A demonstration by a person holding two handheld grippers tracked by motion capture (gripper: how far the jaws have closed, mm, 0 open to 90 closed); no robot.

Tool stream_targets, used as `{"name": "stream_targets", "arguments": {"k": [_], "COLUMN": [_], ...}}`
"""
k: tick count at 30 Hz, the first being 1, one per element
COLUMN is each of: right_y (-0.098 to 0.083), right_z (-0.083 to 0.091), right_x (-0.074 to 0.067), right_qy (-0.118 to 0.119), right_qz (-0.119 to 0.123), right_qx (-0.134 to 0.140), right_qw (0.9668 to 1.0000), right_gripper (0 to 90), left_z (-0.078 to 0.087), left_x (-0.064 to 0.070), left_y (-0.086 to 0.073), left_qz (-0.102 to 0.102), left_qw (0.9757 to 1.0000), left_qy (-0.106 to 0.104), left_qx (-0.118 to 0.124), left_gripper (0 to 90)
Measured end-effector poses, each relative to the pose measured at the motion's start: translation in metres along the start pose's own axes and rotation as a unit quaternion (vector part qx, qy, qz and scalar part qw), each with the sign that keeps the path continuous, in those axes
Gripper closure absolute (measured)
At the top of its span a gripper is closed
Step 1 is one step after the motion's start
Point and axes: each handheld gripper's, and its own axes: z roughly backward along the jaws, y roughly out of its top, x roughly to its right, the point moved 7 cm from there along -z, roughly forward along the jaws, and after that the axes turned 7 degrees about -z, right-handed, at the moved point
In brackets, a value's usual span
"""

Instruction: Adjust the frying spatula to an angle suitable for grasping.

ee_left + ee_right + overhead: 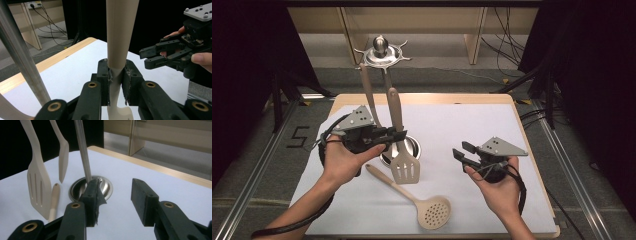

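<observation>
Left gripper [398, 134], centre-left of high view, pinches slotted spatula [404, 169] by handle; jaws pressed on handle in left gripper view. Spatula hangs upright, blade low at frame centre, just before round metal base [412, 145] of utensil rack. Right gripper [460, 151], right of centre, jaws spread, nothing between. Skimmer spoon [432, 212] lies on white table cover [472, 125], lower centre.

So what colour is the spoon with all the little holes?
Beige, like cream. The skimmer spoon lying on the white table cover shows best in the high view.
</observation>
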Motion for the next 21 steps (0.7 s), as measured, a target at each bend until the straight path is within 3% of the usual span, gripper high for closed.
{"name": "stream_targets", "arguments": {"k": [6, 7, 14, 15, 19, 20, 21], "right_y": [0.0014, 0.0023, -0.0006, 0.0029, 0.0038, 0.0060, 0.0058], "right_z": [0.0013, 0.0014, 0.0076, 0.0050, 0.0077, 0.0077, 0.0073], "right_x": [0.0024, 0.0051, 0.0031, 0.0055, 0.0020, 0.0034, 0.0009], "right_qy": [0.000, 0.001, -0.003, 0.003, 0.002, -0.002, 0.004], "right_qz": [-0.022, -0.008, -0.037, -0.017, -0.031, -0.017, -0.028], "right_qx": [-0.004, -0.002, -0.012, 0.006, -0.008, 0.002, -0.001], "right_qw": [0.9997, 1.0000, 0.9992, 0.9998, 0.9995, 0.9999, 0.9996], "right_gripper": [59.3, 59.3, 59.1, 59.1, 59.1, 59.1, 59.1], "left_z": [0.0001, 0.0000, -0.0004, 0.0000, 0.0022, 0.0025, 0.0028], "left_x": [-0.0021, -0.0023, -0.0019, -0.0018, -0.0031, -0.0045, -0.0054], "left_y": [0.0000, 0.0000, 0.0018, 0.0022, 0.0037, 0.0041, 0.0044], "left_qz": [0.005, 0.006, 0.006, 0.005, 0.005, 0.003, 0.005], "left_qw": [1.0000, 1.0000, 1.0000, 1.0000, 1.0000, 1.0000, 0.9999], "left_qy": [0.001, 0.002, 0.001, 0.000, 0.003, 0.003, 0.005], "left_qx": [-0.002, -0.003, -0.005, -0.004, -0.006, -0.007, -0.007], "left_gripper": [76.8, 76.8, 76.8, 76.8, 76.9, 76.9, 76.8]}}
